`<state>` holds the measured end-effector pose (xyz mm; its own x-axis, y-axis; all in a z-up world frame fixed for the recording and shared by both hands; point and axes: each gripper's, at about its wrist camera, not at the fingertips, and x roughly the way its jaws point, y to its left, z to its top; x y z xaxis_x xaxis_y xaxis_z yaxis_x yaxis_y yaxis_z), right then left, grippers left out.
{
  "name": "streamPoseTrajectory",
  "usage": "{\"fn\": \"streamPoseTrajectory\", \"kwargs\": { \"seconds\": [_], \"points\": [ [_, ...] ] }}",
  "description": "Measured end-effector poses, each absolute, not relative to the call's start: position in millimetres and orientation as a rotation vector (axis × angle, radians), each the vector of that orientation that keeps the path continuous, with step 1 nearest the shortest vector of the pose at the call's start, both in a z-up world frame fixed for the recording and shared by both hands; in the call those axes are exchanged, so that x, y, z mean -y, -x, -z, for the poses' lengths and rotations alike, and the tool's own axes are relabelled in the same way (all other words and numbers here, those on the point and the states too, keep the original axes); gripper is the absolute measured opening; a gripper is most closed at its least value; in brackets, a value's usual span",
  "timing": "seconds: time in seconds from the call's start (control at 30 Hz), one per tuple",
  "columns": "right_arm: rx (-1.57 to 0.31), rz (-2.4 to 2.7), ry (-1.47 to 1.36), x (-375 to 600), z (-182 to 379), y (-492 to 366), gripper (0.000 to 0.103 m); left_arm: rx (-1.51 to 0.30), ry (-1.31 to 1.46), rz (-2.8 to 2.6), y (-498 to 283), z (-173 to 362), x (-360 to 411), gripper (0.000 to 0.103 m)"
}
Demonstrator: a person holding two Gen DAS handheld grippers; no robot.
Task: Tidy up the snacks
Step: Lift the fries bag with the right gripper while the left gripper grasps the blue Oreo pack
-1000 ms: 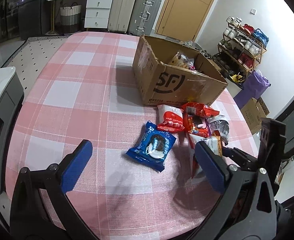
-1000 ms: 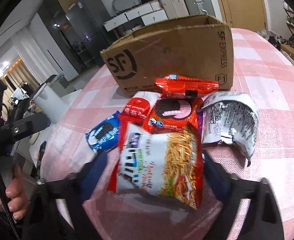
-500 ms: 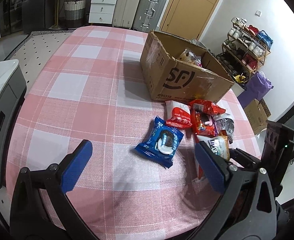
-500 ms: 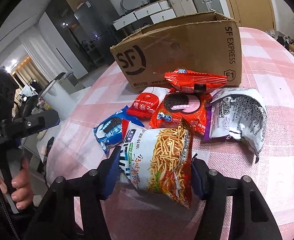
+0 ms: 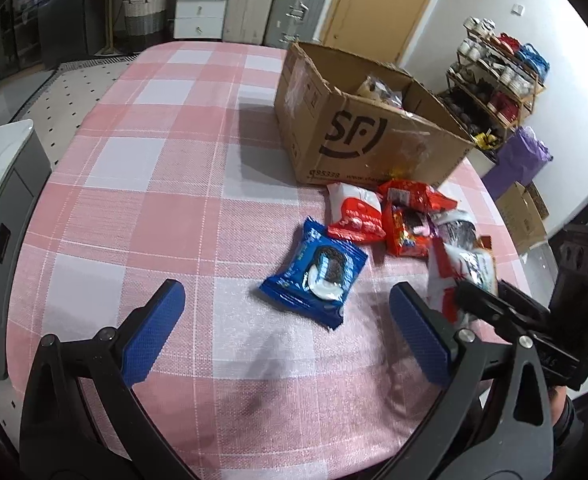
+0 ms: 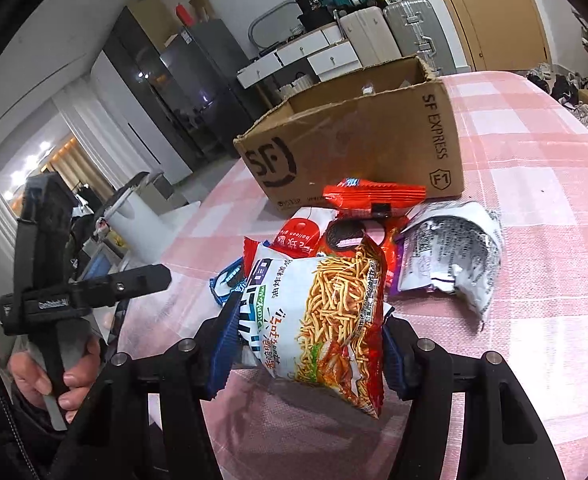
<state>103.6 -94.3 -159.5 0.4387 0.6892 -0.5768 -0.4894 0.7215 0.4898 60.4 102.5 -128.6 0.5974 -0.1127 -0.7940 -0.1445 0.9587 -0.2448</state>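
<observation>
My right gripper (image 6: 309, 340) is shut on a noodle-snack bag (image 6: 321, 312), white and red, held just above the pink checked tablecloth (image 6: 533, 320). The same bag (image 5: 465, 276) shows at the right of the left wrist view. Behind it lie a blue cookie pack (image 5: 315, 272), a red-and-white pack (image 5: 353, 216), a red cookie pack (image 6: 349, 236), an orange-red pack (image 6: 373, 196) and a silver bag (image 6: 449, 252). An open cardboard box (image 6: 357, 152) stands beyond them with snacks inside (image 5: 377, 92). My left gripper (image 5: 282, 316) is open and empty, hovering near the blue pack.
The table's edge (image 5: 509, 236) runs close on the right of the pile. A person's hand (image 6: 42, 376) grips the left tool's handle. Suitcases (image 5: 278, 4), drawers (image 5: 200, 4) and a shoe rack (image 5: 497, 76) stand off the table.
My right gripper closed on the noodle-snack bag and lifted it a little off the cloth, tilting upward. The left gripper barely moved.
</observation>
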Motion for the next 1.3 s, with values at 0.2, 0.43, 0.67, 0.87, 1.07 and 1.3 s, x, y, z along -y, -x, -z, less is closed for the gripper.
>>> {"fn": "streamPoseTrajectory", "kwargs": {
  "seconds": [0.2,0.43,0.67,0.87,1.07,1.3],
  "points": [
    [-0.824,-0.754,-0.299,108.8,159.6,-102.8,0.061,-0.953,0.278,-0.023,-69.0,134.1,-99.3,0.102],
    [-0.84,-0.777,-0.34,119.7,170.5,-104.1,0.061,-0.985,0.242,-0.016,-81.9,146.8,-89.4,0.102],
    [-0.835,-0.78,-0.368,129.2,175.6,-106.3,0.061,-1.003,0.207,-0.026,-92.5,159.5,-81.5,0.102],
    [-0.838,-0.787,-0.376,132.5,179.8,-105.8,0.061,-1.028,0.212,-0.023,-101.5,169.9,-82.1,0.102],
    [-0.839,-0.782,-0.387,138.0,183.4,-105.5,0.062,-1.043,0.198,-0.016,-110.8,176.6,-76.9,0.102],
    [-0.832,-0.787,-0.381,138.1,184.1,-103.2,0.062,-1.058,0.175,-0.023,-119.9,181.8,-73.7,0.102]
  ]
}}
